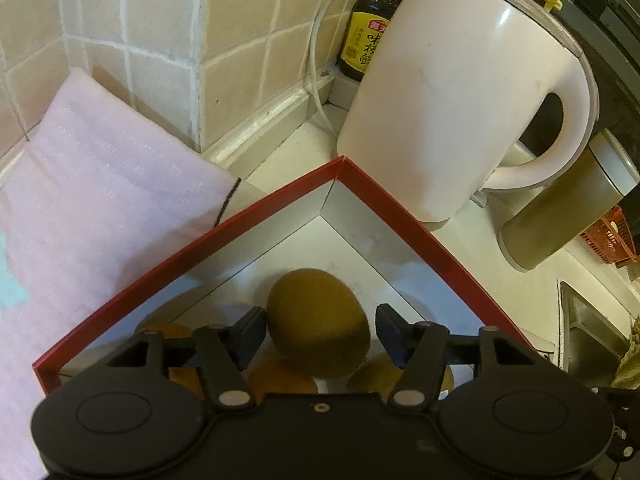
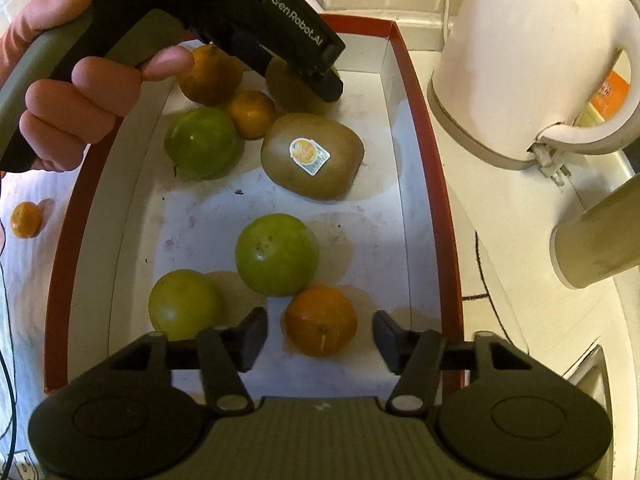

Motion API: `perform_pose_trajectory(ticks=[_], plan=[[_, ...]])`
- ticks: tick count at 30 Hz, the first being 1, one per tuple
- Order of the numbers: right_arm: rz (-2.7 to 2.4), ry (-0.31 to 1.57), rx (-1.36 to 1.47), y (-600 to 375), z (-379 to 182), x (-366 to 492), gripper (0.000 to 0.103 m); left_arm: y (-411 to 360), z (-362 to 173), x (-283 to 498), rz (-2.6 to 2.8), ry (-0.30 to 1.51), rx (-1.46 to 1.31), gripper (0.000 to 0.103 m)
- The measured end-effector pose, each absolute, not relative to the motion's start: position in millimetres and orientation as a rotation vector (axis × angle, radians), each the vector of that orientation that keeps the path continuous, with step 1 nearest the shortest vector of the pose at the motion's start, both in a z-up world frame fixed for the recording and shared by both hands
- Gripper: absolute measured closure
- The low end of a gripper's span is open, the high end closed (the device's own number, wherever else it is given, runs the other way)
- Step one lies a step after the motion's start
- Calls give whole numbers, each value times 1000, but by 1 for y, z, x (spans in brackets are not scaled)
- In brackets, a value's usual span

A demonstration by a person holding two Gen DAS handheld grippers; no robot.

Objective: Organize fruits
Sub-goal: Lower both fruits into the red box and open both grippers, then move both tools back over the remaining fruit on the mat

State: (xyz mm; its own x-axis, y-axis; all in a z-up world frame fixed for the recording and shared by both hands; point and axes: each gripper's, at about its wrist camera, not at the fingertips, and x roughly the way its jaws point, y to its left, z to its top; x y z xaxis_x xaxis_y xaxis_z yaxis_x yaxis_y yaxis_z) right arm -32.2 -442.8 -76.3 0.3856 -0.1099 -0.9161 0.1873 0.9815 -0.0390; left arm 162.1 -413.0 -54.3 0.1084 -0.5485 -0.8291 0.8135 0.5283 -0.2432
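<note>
A red-rimmed white box [image 2: 420,128] holds the fruit; it also shows in the left wrist view [image 1: 256,216]. My left gripper [image 1: 320,334] hangs over the box's far end with a brown kiwi [image 1: 318,320] between its open fingers; the left finger is near it, the right finger stands clear. From the right wrist view the left gripper [image 2: 320,76] covers that kiwi [image 2: 286,84]. A second kiwi with a sticker [image 2: 312,156], three green fruits [image 2: 276,254] and oranges [image 2: 320,320] lie in the box. My right gripper [image 2: 320,336] is open above the near orange.
A white kettle [image 1: 452,100] stands just right of the box, with a dark sauce bottle [image 1: 368,40] behind it and a beige cylinder [image 1: 560,216] further right. Pink foam sheet [image 1: 100,184] lies left of the box. A small orange [image 2: 26,220] sits outside the box's left side.
</note>
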Motion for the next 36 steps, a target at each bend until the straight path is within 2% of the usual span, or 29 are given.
perform_pose_trajectory(ticks=[3, 18, 22, 36], plan=[[-186, 1152, 68, -440, -73, -34, 39, -410, -51, 161, -1024, 1054, 299, 25], [-228, 1052, 4, -423, -36, -56, 31, -358, -12, 137, -985, 971, 274, 24], [-239, 979, -40, -408, -10, -62, 25, -323, 6, 129, -950, 926, 248, 23], [-117, 758, -83, -324, 48, -24, 18, -140, 70, 96, -670, 773, 148, 23]])
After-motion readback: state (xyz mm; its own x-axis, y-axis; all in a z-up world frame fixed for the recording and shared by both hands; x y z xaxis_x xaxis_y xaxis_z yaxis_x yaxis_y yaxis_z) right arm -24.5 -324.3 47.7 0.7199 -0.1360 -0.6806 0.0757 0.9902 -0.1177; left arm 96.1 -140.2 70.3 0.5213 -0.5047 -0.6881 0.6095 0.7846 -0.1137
